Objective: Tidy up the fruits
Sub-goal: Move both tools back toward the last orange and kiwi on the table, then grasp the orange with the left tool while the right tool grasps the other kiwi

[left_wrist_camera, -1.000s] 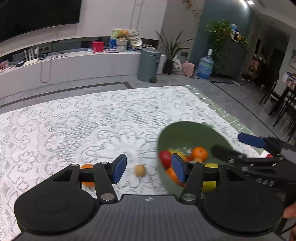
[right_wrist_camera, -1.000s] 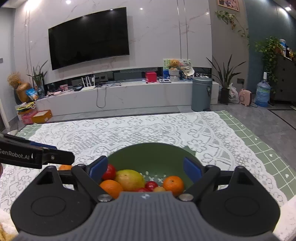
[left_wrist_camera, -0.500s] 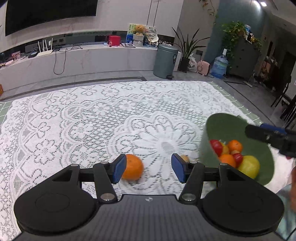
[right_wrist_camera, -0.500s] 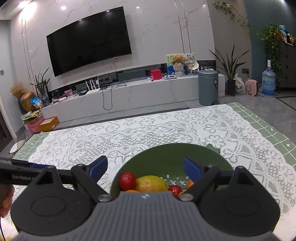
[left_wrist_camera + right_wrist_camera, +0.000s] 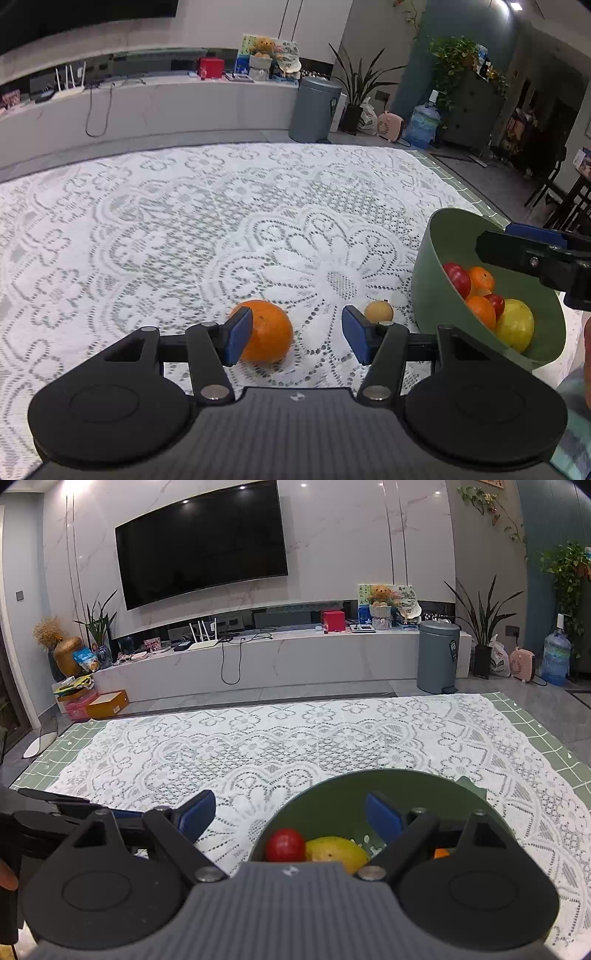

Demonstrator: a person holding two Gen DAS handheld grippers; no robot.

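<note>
An orange (image 5: pixel 267 332) lies on the white lace cloth, between the fingers of my left gripper (image 5: pixel 297 334), close to the left pad; the jaws stand open and do not press it. A small tan round fruit (image 5: pixel 378 312) sits just beyond the right pad. To the right stands a green bowl (image 5: pixel 428 273) holding red, orange and yellow fruits. My right gripper (image 5: pixel 290 814) hangs open over the bowl's (image 5: pixel 369 779) near left rim, above a red fruit (image 5: pixel 285 844) and a yellow mango (image 5: pixel 334 851). It holds nothing.
The lace cloth (image 5: pixel 295 746) covers a green checked mat on a wide table. Beyond it are a grey bin (image 5: pixel 439 657), a low white TV bench and plants. The other gripper's black fingers show at the left edge of the right wrist view.
My left gripper moved left and down, away from the bowl, until the orange came between its fingers. In the right wrist view the bowl has slid right and lower.
</note>
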